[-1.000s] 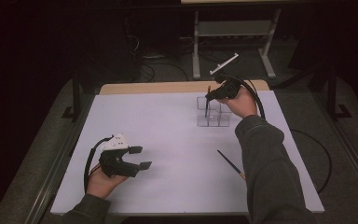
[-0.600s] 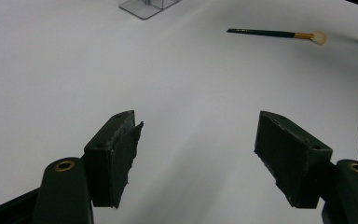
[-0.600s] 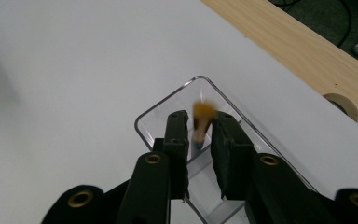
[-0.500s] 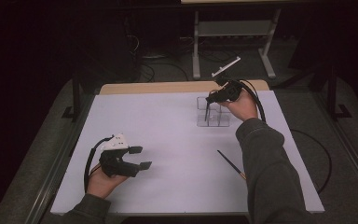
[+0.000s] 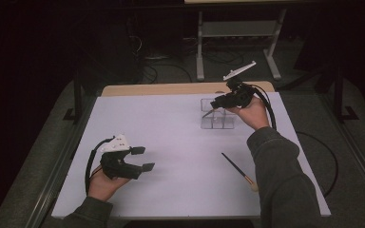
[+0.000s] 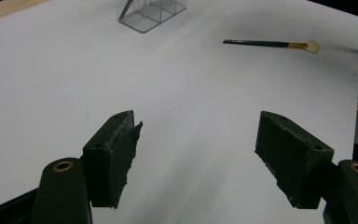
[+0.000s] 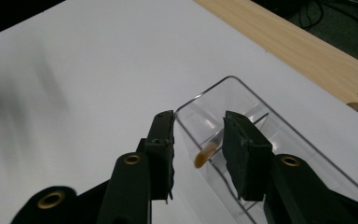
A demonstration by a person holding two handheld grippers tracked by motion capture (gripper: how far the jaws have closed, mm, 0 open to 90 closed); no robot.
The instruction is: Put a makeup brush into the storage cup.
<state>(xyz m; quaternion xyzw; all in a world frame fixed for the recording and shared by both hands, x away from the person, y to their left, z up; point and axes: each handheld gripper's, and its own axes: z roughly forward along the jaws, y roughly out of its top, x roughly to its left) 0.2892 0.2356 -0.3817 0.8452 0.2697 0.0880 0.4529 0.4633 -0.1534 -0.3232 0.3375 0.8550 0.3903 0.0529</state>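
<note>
A clear plastic organizer (image 5: 224,122) with several compartments stands on the white table at the back right. A dark-handled brush (image 5: 208,113) leans in its left compartment; its tan end (image 7: 205,154) rises between the jaws of my right gripper (image 7: 198,135) without touching either pad. That right gripper (image 5: 217,103) hovers open just over the organizer (image 7: 242,88). A second brush (image 5: 237,171) with a pale tip lies flat on the table in front of the organizer. My left gripper (image 5: 142,159) rests open at the front left, with nothing between its jaws (image 6: 198,140).
The white sheet (image 5: 171,142) covers the table; a wooden strip (image 5: 171,89) runs along the far edge. A metal stand (image 5: 237,33) and cables sit on the dark floor behind. The right forearm crosses the table's right side. The second brush (image 6: 270,44) lies ahead of the left gripper.
The right gripper has let go of the brush, which now leans in the organizer instead of hanging upright from the jaws. The left gripper has not moved.
</note>
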